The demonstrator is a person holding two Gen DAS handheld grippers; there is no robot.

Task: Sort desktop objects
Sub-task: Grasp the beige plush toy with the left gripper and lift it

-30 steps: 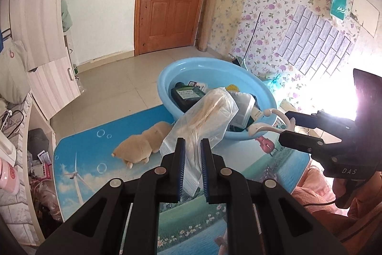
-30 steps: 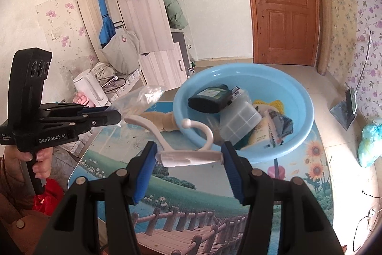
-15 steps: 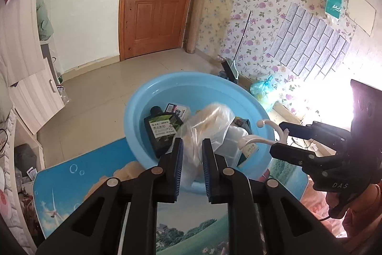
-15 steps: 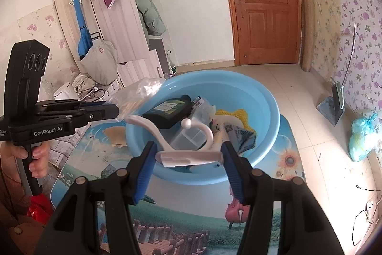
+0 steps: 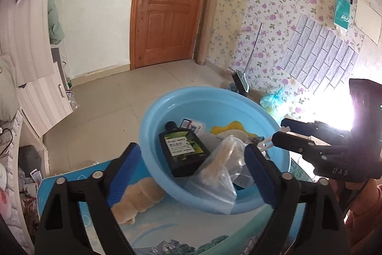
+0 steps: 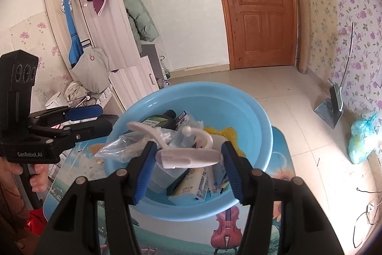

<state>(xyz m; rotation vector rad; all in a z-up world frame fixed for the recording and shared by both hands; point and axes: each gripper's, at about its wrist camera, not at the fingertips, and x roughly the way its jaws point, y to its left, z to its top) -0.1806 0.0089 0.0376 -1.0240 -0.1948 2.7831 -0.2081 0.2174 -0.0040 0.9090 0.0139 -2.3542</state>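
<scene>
My left gripper (image 5: pixel 191 173) is open over the near rim of the blue basin (image 5: pixel 152 116). A clear plastic bag (image 5: pixel 214 178) lies between its jaws, resting on the basin's edge. My right gripper (image 6: pixel 188 169) is shut on a white plastic hook (image 6: pixel 188 155) and holds it above the basin (image 6: pixel 262 126). The bag (image 6: pixel 124 145) also shows in the right wrist view, hanging over the basin's left rim. A dark bottle with a green label (image 5: pixel 183 149) lies in the basin.
The basin also holds a yellow sponge (image 5: pixel 229 129), a clear box and several small packs (image 6: pixel 193 188). A tan plush toy (image 5: pixel 136 197) lies on the picture-printed table (image 5: pixel 179 231) left of the basin. A cabinet (image 6: pixel 133 80) stands to the left, a dustpan (image 6: pixel 330 109) on the floor.
My left gripper has opened and let go of the clear bag, which now lies on the basin's rim. Both grippers have moved forward over the basin; the right still holds the hook.
</scene>
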